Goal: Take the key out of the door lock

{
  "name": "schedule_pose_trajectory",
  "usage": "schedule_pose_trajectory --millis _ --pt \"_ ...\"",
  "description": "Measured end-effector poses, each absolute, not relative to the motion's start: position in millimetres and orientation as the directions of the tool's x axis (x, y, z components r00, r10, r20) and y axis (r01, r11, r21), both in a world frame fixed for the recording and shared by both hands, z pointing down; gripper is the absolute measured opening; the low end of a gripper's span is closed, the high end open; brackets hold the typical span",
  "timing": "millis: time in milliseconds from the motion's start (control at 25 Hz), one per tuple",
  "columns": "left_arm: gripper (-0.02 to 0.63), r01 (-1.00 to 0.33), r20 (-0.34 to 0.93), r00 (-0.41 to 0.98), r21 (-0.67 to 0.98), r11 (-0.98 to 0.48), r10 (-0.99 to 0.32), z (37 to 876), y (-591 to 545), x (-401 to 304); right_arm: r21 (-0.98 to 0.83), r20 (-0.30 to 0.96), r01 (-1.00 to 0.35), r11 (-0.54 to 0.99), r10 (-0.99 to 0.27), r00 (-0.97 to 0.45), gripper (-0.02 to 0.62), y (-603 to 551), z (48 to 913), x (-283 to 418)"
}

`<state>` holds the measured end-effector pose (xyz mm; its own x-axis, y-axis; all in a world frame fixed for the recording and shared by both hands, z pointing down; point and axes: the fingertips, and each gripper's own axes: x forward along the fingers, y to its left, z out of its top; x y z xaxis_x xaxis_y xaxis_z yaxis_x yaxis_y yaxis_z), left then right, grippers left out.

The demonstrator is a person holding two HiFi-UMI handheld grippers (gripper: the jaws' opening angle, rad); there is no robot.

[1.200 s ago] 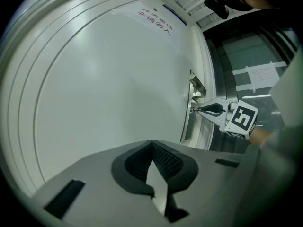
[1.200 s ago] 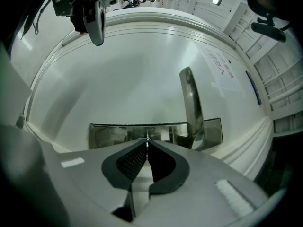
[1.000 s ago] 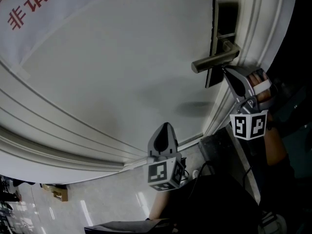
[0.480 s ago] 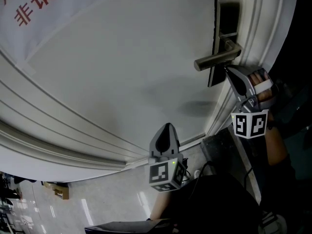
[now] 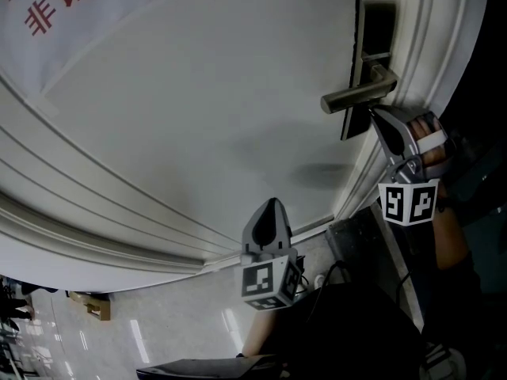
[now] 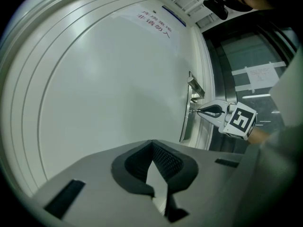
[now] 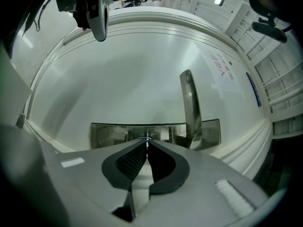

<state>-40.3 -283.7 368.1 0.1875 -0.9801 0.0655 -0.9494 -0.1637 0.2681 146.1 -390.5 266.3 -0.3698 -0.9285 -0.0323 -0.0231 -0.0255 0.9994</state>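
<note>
**Right tongs pinched on the key, pull yet to come**

The right tongs (image 5: 372, 111) sit level at the lock plate (image 5: 376, 26), close to the edge of the door (image 5: 198, 109). Their tips are clamped on the thin key (image 6: 193, 111), which sticks out just under the lever handle (image 5: 354, 97). The left tongs (image 5: 271, 203) hang well apart, closed on nothing. The danger, as I judge it: a pull off the keyway's line could jam or bend the key, and so slim a pinch could slip off.

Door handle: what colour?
The door handle is dull silver-grey metal; the head view shows it best.
</note>
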Motion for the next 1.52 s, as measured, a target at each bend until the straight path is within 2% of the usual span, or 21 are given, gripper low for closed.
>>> schedule_pose_trajectory --millis 1520 --pt "0.000 -0.943 0.067 0.206 0.279 -0.179 -0.976 367.9 -285.7 -32.5 0.999 -0.047 -0.015 -0.044 -0.927 -0.372 0.011 -369.0 270.2 158.0"
